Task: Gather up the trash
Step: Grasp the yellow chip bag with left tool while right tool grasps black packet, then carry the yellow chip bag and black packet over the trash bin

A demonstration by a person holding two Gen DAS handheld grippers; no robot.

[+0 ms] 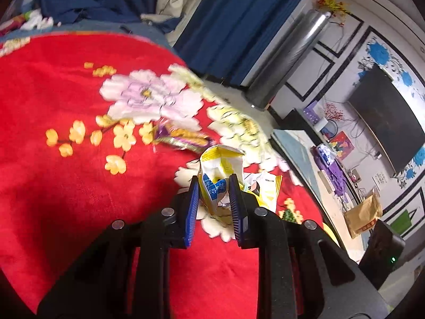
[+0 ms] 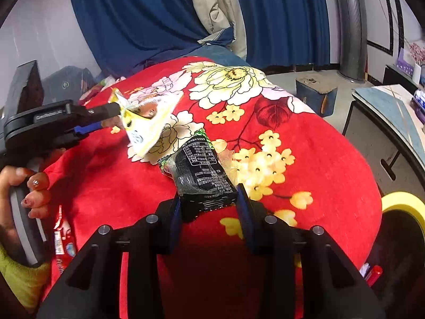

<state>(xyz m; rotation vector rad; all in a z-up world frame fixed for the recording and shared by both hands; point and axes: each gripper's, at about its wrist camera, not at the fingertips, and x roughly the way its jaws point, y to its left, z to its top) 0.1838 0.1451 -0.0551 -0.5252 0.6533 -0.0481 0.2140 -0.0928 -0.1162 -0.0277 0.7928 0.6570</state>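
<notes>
My left gripper (image 1: 213,183) is shut on a yellow and white wrapper (image 1: 221,167) and holds it above the red flowered blanket (image 1: 66,186). The same gripper (image 2: 117,115) and wrapper (image 2: 146,125) show at the left of the right wrist view. A second yellow wrapper (image 1: 268,191) lies just right of it. A purple and orange wrapper (image 1: 180,137) lies on the blanket beyond. My right gripper (image 2: 209,196) is shut on a black snack wrapper (image 2: 202,175) over the blanket (image 2: 305,138).
A bin with a yellow rim (image 2: 406,207) stands at the right edge of the bed. A red packet (image 2: 61,242) lies at the left by the hand. A desk (image 2: 385,101) stands at the right. A TV (image 1: 387,117) hangs on the wall, blue curtains (image 2: 148,18) behind.
</notes>
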